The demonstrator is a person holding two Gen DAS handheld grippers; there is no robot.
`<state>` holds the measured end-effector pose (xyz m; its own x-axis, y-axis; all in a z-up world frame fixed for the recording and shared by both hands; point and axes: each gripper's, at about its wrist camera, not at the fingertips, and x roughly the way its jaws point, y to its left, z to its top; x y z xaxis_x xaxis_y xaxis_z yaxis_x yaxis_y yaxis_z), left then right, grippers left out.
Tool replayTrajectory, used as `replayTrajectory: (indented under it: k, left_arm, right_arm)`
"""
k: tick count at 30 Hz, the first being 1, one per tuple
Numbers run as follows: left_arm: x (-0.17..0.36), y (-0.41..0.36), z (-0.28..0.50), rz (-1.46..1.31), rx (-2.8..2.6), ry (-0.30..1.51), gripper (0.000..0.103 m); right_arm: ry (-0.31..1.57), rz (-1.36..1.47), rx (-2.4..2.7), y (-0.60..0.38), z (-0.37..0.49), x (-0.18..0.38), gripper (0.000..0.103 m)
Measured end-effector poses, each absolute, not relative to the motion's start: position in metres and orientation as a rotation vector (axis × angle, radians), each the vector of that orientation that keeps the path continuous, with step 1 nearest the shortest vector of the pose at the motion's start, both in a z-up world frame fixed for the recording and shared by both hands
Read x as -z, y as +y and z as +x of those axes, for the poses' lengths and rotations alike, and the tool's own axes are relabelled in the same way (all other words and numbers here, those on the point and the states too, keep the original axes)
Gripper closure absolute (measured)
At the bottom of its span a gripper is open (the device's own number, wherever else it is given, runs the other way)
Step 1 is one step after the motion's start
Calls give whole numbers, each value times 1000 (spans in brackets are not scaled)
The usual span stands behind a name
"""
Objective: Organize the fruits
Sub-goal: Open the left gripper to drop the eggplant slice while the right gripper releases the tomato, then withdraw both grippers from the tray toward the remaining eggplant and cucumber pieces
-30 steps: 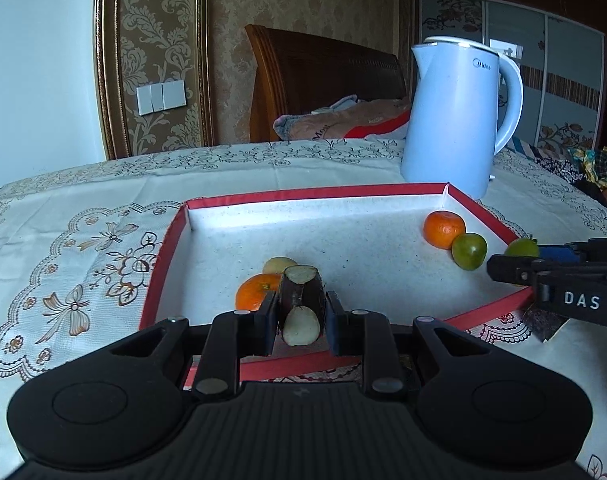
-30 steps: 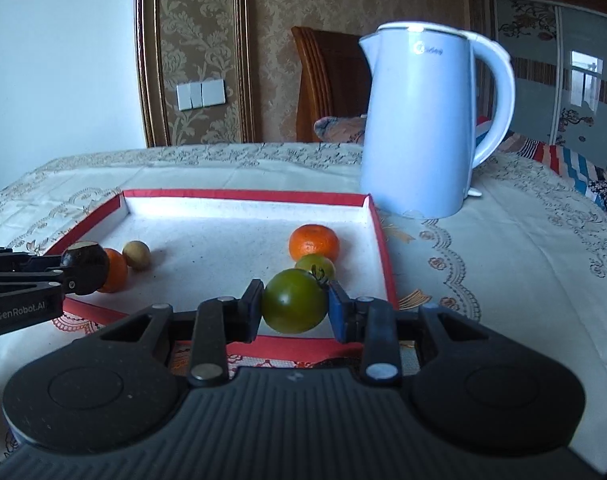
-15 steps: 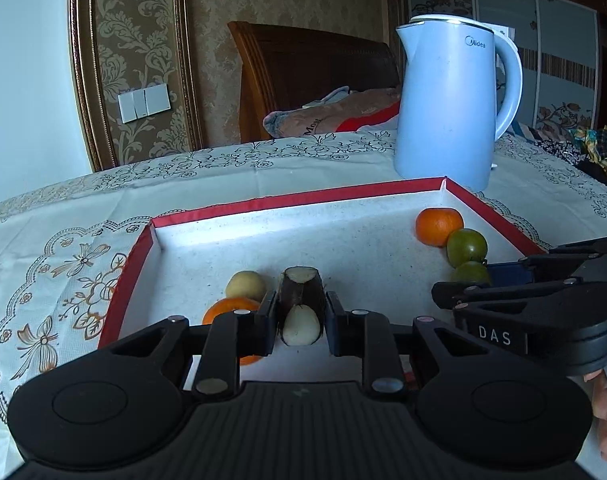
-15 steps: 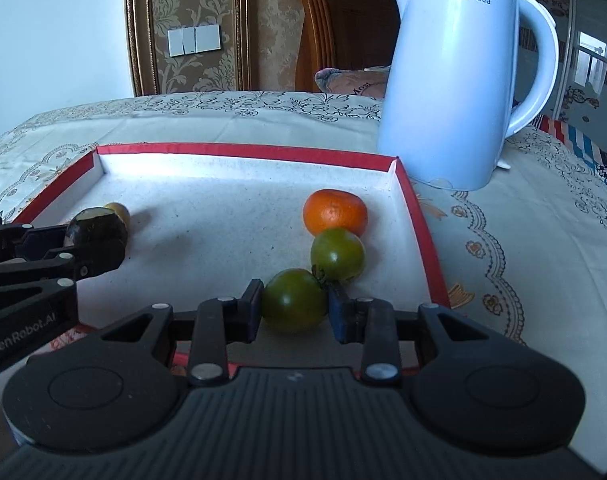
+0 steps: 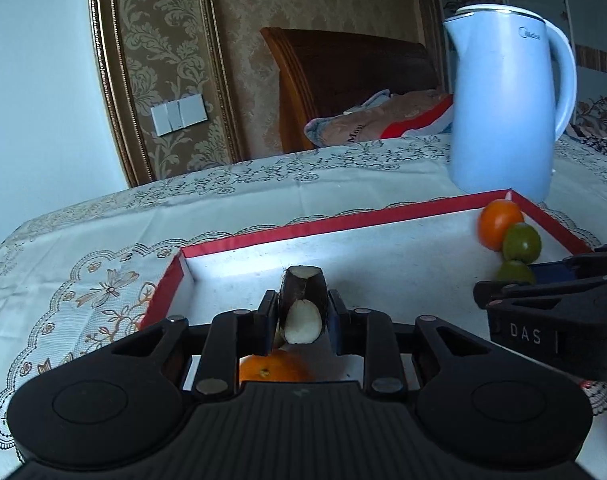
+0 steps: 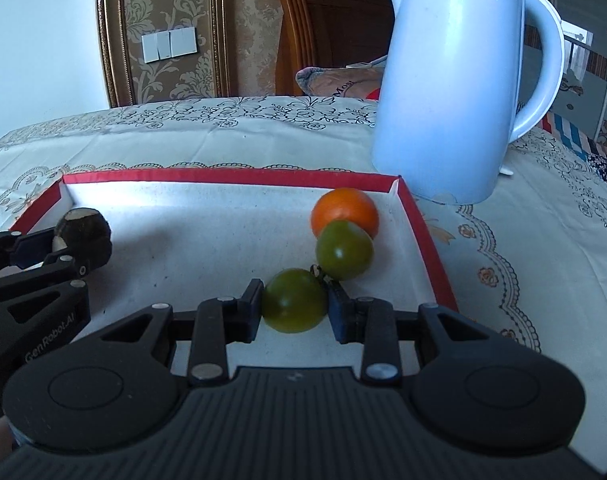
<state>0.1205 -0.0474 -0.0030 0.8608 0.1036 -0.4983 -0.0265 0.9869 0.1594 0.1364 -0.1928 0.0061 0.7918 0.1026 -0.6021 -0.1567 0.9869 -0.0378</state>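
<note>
Two handheld grippers work over a red-rimmed white tray [image 6: 425, 236] on a table [image 6: 523, 216] draped in a lace-patterned cloth. The left gripper [image 5: 302, 312] has its fingers clamped on one dark-skinned fruit with pale cut patches [image 5: 302, 298], held over the tray's near left part; the right gripper [image 6: 294, 306] has its fingers closed on one green tomato [image 6: 294, 300], low over the tray floor near its right side. Counted across both views: two green tomatoes, the second green tomato [image 6: 344, 249] lying just beyond and touching an orange tangerine [image 6: 345, 211] near the far right corner. Only the left wrist view shows a second tangerine [image 5: 273, 366] below that gripper, with a sliver of a pale fruit beside it, too hidden to name. Only the right wrist view shows the dark fruit from the side. Behind the tray stands one pale blue electric kettle [image 6: 451, 88]. Beyond the table are a wooden headboard [image 5: 351, 76], a bundled blanket [image 5: 383, 120], patterned wallpaper and a white wall switch [image 5: 178, 114].
</note>
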Motion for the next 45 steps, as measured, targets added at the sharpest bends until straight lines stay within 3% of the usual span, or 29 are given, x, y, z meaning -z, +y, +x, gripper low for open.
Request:
replayTrajectory:
  k: [16,19,21,23,25,30,33,45]
  left_arm:
    - [6,-47,115,176,-77,538,74]
    - [7,-45,114,174,-83,541,62]
    - [8,-43,114,155,-83,548,46]
    - [8,-41,114,147,-85,552,45]
    - [8,-38,115,128,-87,560,45]
    - [8,-30,116,82,-83,580,42]
    - [9,-30,116,75,-77,594,42]
    - [9,-21,116,25,-83,618,39]
  right_arm:
    - [627,-70,-126,-194,131,-3,69]
    - [626,-68,-113,-195,131,-2,56]
    - [629,-57,-115,-196,131,-2,55]
    - [629,-59,-115,-197,131,-2,54]
    - [627,-60,-110,-197,130,-1,46]
    - [625,-60,-108,-197,129,-1,43]
    - [626,-55,-103,-198,128,0,31]
    - [629,-59,-84,-204,124,4,10]
